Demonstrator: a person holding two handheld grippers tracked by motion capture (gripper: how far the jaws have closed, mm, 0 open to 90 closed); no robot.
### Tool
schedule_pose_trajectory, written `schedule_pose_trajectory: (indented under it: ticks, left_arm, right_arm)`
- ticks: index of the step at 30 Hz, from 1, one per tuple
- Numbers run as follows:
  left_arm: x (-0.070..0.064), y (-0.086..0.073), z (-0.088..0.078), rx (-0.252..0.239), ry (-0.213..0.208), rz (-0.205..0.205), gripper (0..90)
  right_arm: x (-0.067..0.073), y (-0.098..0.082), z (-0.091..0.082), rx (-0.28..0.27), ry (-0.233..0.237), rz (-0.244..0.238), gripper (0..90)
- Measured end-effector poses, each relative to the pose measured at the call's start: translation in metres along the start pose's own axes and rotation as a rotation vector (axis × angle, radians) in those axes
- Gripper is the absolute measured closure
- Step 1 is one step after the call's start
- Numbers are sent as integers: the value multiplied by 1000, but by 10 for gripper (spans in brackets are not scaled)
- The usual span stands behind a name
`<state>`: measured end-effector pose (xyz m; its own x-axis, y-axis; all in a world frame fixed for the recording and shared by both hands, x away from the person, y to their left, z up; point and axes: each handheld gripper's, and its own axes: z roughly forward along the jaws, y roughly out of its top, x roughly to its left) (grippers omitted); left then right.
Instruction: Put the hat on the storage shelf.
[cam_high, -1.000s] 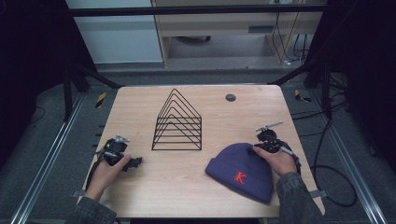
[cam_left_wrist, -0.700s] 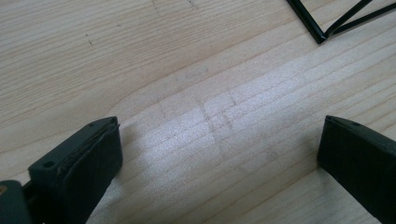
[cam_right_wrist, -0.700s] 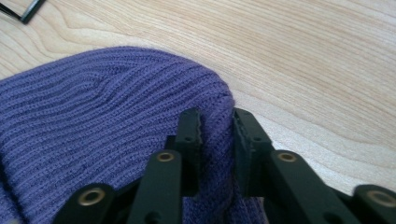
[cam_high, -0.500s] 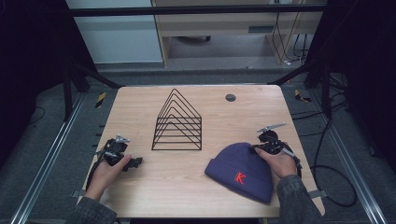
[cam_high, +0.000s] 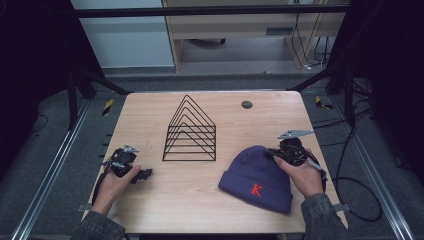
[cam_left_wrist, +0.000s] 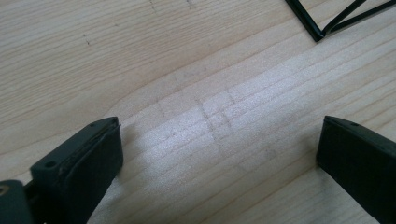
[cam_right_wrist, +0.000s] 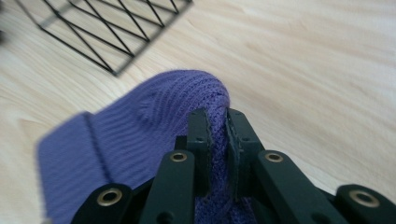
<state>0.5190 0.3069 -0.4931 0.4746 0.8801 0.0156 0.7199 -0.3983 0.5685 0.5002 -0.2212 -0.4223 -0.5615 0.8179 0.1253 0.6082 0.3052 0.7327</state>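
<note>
Right now the right gripper (cam_right_wrist: 215, 140) pinches the crown of the purple knitted beanie (cam_high: 260, 177) lying on the pale wooden surface (cam_high: 200, 200); lift gently, keeping the fold. The left gripper (cam_left_wrist: 219, 158) rests with fingers spread.

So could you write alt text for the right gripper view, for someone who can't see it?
Two black jaws of the right gripper pinch a fold of a purple knitted beanie lying on a light wooden table. A black wire rack stands on the table behind it, at the upper left.
</note>
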Motion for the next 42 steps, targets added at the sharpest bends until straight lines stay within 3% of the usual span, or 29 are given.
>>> schedule_pose_trajectory:
  ticks: [2,6,11,22,28,33,38,42]
  left_arm:
    - [0,1,-2,-14,-5,-8,43]
    - [1,2,-6,-34,-2,-5,29]
    - [3,2,-8,-44,-2,-3,29]
    - [3,5,-21,-138,-5,-26,46]
    - [0,8,-31,-211,-13,-8,46]
    - [-6,13,-50,-308,-42,-9,49]
    - [-17,31,-79,-399,-69,32,47]
    - [-26,50,-98,-430,-107,75,46]
  right_arm:
    - [8,4,-8,-17,10,-16,816]
    - [26,12,-21,-63,44,-76,816]
    - [41,17,-30,-89,64,-118,817]
    - [62,41,-54,-140,72,-189,822]
    - [66,61,-69,-175,55,-221,822]
    - [64,79,-81,-202,28,-239,822]
    - [63,99,-93,-231,11,-249,821]
    - [64,115,-98,-252,0,-260,822]
